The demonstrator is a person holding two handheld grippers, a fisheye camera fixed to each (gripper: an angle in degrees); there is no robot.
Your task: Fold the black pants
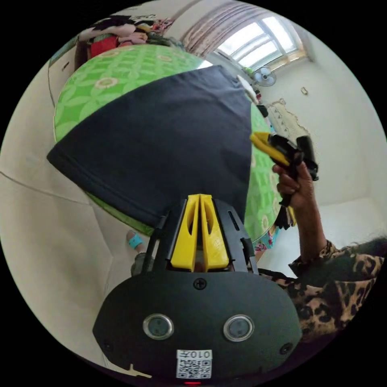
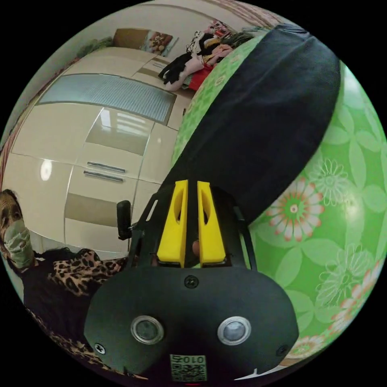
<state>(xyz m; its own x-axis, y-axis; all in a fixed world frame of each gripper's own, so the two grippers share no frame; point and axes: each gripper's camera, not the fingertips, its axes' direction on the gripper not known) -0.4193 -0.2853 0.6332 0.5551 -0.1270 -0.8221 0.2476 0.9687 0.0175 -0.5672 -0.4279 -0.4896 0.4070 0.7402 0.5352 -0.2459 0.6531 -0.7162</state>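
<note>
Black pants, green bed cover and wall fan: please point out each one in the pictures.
black pants (image 1: 161,141), left gripper view, middle of the folded cloth.
green bed cover (image 2: 334,225), right gripper view, bare flowered part beside the pants.
wall fan (image 1: 264,75), left gripper view, its round head.

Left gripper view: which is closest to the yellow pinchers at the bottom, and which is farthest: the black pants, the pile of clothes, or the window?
From the left gripper:
1. Black pants, right at its jaw tips, spread on the green cover.
2. Pile of clothes, beyond the cover's far edge, upper left.
3. Window, on the far wall, upper right.
</note>
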